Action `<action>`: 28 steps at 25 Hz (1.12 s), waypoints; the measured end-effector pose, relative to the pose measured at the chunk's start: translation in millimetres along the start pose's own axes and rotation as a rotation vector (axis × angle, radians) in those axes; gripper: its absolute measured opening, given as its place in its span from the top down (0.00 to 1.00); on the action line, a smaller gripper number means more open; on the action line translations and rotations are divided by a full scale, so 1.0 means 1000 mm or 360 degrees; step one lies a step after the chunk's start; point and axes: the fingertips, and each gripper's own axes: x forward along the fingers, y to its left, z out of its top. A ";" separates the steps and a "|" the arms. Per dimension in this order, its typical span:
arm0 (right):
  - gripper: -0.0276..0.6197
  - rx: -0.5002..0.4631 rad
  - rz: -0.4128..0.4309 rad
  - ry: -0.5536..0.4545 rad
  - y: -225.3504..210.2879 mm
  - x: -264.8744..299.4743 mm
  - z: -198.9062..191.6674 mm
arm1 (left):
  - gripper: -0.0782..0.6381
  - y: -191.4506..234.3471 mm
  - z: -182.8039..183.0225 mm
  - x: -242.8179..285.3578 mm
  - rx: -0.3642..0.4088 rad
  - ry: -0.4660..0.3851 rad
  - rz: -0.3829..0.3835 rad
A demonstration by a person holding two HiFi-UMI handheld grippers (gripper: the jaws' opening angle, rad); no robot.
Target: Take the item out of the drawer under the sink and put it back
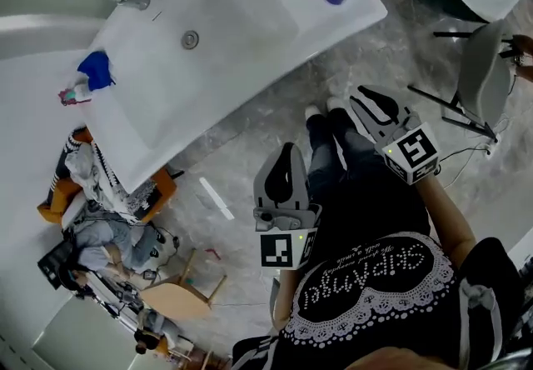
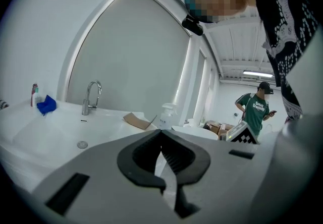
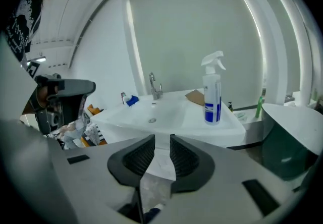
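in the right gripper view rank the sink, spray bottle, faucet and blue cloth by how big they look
1. sink
2. spray bottle
3. faucet
4. blue cloth

The bottle stands nearer the camera than the faucet, so its lead may be partly down to nearness.

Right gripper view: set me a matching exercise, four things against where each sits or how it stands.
Things:
1. spray bottle
2. faucet
3. blue object
4. right tongs

Places or states:
A. open, nothing between them
B. at the back of the sink, in the middle
C. on the sink's top, left of the faucet
D. upright on the sink's top, right of the faucet

Pairs: 1-D, 2-B, 3-C, 4-A.
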 end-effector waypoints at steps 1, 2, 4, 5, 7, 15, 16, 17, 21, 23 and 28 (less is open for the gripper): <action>0.82 0.0000 -0.0011 0.0015 -0.004 0.006 -0.007 | 0.88 -0.003 -0.002 0.004 -0.0015 0.0007 -0.0028; 0.82 -0.0002 -0.0020 0.0029 -0.008 0.013 -0.013 | 0.88 -0.007 -0.005 0.008 -0.0032 0.0016 -0.0050; 0.82 0.0001 -0.0032 0.0046 -0.016 0.028 -0.026 | 0.88 -0.012 -0.016 0.014 -0.0080 0.0049 -0.0077; 0.82 0.0005 -0.0033 0.0048 -0.019 0.036 -0.032 | 0.88 -0.015 -0.022 0.017 -0.0105 0.0074 -0.0090; 0.82 0.0003 -0.0028 0.0043 -0.023 0.051 -0.042 | 0.88 -0.021 -0.034 0.020 -0.0135 0.0122 -0.0124; 0.79 0.0049 -0.0090 0.0098 -0.048 0.116 -0.097 | 0.88 -0.022 -0.076 0.037 -0.0150 0.0206 -0.0191; 0.79 0.0050 -0.0093 0.0115 -0.051 0.126 -0.106 | 0.88 -0.023 -0.081 0.040 -0.0165 0.0217 -0.0199; 0.78 0.0050 -0.0097 0.0134 -0.053 0.136 -0.114 | 0.88 -0.023 -0.086 0.043 -0.0183 0.0240 -0.0201; 0.77 0.0055 -0.0149 0.0206 -0.071 0.174 -0.142 | 0.88 -0.024 -0.110 0.048 -0.0250 0.0345 -0.0214; 0.75 0.0076 -0.0170 0.0231 -0.080 0.195 -0.153 | 0.88 -0.026 -0.122 0.049 -0.0286 0.0375 -0.0224; 0.75 0.0120 -0.0157 0.0315 -0.087 0.242 -0.183 | 0.88 -0.026 -0.146 0.050 -0.0342 0.0451 -0.0222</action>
